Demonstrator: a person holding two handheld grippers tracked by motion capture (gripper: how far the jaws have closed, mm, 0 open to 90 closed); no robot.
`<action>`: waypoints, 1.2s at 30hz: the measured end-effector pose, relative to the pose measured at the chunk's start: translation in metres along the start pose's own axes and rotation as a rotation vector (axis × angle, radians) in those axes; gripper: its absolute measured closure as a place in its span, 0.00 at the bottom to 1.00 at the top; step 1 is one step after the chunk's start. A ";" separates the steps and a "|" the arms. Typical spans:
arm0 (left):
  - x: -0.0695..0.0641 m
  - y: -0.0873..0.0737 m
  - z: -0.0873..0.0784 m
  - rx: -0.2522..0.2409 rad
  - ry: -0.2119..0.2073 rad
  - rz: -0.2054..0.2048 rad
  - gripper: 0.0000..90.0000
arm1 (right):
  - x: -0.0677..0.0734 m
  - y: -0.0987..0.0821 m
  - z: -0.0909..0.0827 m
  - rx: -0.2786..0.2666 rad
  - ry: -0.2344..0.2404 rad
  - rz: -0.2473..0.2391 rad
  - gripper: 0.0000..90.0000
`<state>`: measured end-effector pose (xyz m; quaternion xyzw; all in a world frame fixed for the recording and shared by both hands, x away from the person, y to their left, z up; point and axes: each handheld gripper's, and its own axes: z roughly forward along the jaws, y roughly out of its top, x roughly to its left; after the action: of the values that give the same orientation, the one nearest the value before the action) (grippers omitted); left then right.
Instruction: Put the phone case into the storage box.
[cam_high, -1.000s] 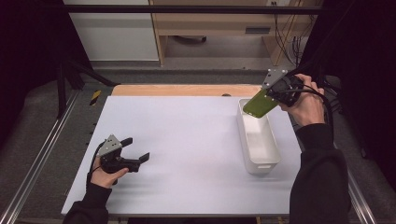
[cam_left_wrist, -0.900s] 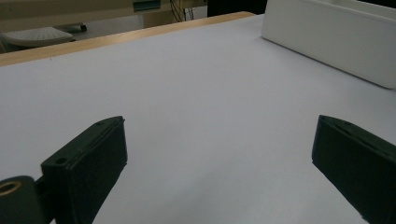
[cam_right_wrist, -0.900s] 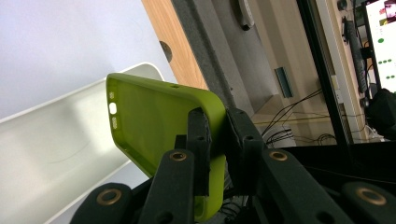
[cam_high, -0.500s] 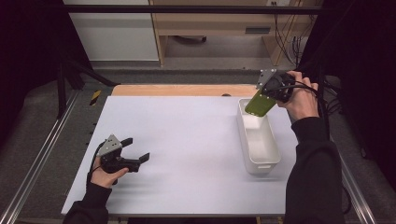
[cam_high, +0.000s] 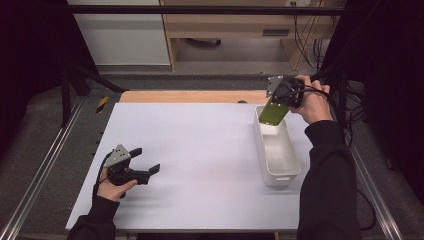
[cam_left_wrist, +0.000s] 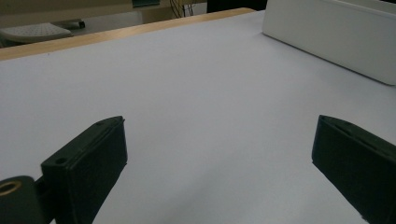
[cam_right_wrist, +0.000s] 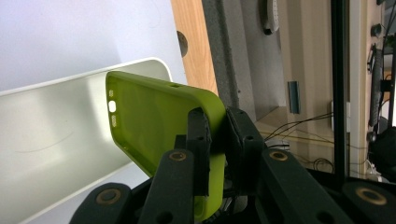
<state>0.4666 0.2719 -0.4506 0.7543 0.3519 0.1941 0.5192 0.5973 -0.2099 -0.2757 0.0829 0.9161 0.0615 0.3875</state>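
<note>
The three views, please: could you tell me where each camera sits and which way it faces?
High view: above the table, looking forward and down; both forearms show.
Left gripper view: on the left gripper, looking across the table between open jaws.
Right gripper view: on the right gripper, clamping the green phone case.
All share the white bin.

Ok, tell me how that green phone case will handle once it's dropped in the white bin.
The green phone case looks thin and hollow, so probably light. Its rounded, matte edges suggest soft rubber that may flex. The right tongs pinch one edge; released above the white bin, it would likely flop flat, not break.
</note>
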 end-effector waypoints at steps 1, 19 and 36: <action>0.000 0.000 0.000 0.000 0.000 0.001 0.03 | 0.000 0.001 0.002 0.005 0.004 -0.007 0.89; 0.001 -0.001 0.001 0.008 -0.001 0.002 0.03 | 0.000 0.007 0.030 0.022 0.026 -0.118 0.89; 0.004 -0.002 0.001 0.018 0.005 -0.001 0.03 | 0.000 0.014 0.056 0.032 0.052 -0.194 0.89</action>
<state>0.4692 0.2741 -0.4530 0.7581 0.3555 0.1925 0.5117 0.6388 -0.1937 -0.3118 -0.0016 0.9303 0.0113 0.3665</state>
